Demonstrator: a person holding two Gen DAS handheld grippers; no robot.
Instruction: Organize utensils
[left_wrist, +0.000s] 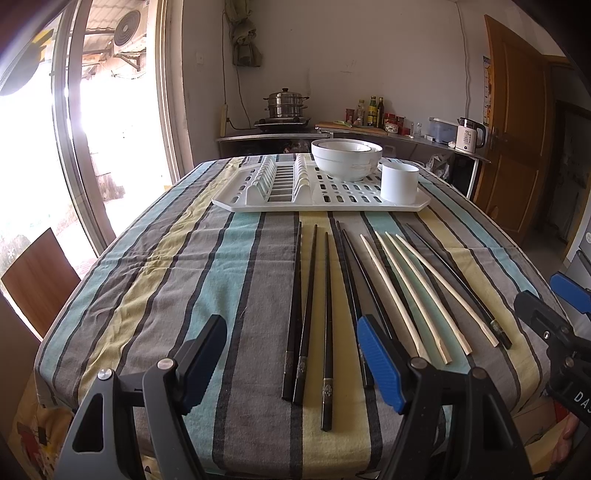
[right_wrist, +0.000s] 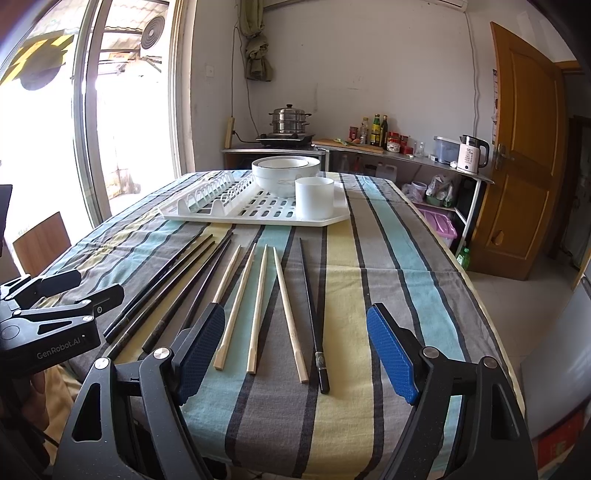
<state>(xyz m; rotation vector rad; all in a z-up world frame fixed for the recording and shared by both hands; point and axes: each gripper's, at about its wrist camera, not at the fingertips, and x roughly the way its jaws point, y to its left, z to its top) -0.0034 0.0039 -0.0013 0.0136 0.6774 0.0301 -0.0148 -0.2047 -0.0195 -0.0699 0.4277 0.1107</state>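
Both my left hand-held gripper and right hand-held gripper hover open and empty above loose chopsticks; next, I'd pick one for the white cup.

Striped woven cloth, matt and faintly creased, covers the table. Ahead of the left gripper, glossy black chopsticks; ahead of the right gripper, pale matt wooden chopsticks. Gripper pads: ribbed blue, rubbery-looking, on matt black plastic. Beyond: smooth white plastic rack, glazed white bowls, smooth matt-white cup.
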